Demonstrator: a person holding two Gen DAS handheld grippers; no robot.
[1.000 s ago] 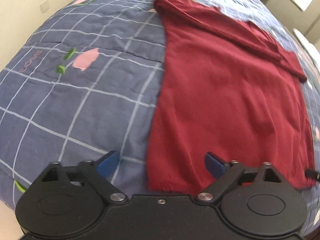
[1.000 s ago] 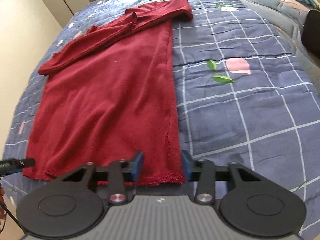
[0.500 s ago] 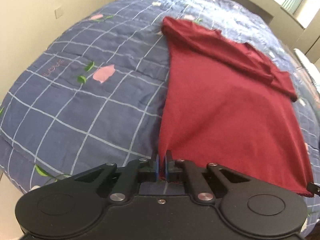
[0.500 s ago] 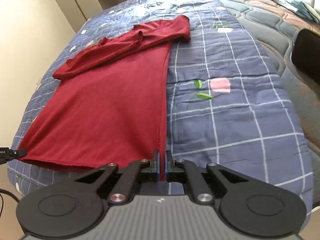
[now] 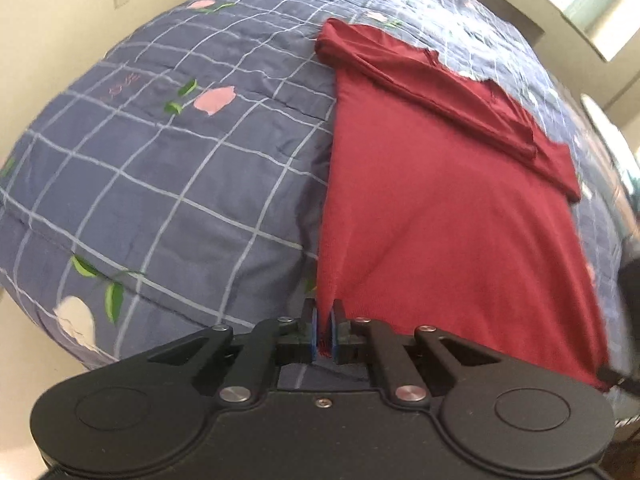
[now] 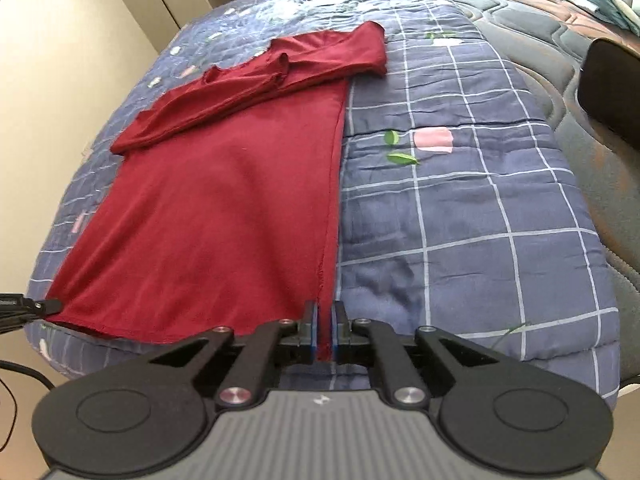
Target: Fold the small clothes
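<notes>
Your left gripper (image 5: pixel 325 334) sits at the bottom centre of the left wrist view, its blue pads pressed nearly together with a pinch of the red garment (image 5: pixel 440 208) caught between them. What it has is the garment's near left hem corner, and the cloth rises from the pads in a narrow taut strip before widening toward the middle of the frame.

Your right gripper (image 6: pixel 324 334) shows the same picture at the bottom centre of the right wrist view: pads closed on the red garment (image 6: pixel 224 216), this time on the near right hem corner, with the side seam running straight up from the pads toward the upper middle of the frame.

Between the two corners the hem hangs in a shallow line along the near edge of the bed (image 6: pixel 480 216). The rest of the garment lies spread on the blue checked bedspread (image 5: pixel 160 184), the body flat and mostly smooth. At the far end the sleeves are folded across the chest, forming a ridged band in the upper middle of each view.

The bedspread carries pink flower and green leaf prints, one cluster left of the garment in the left wrist view. At the far left edge of the right wrist view, a dark tip touches the opposite hem corner; it is too small to make out more.
</notes>
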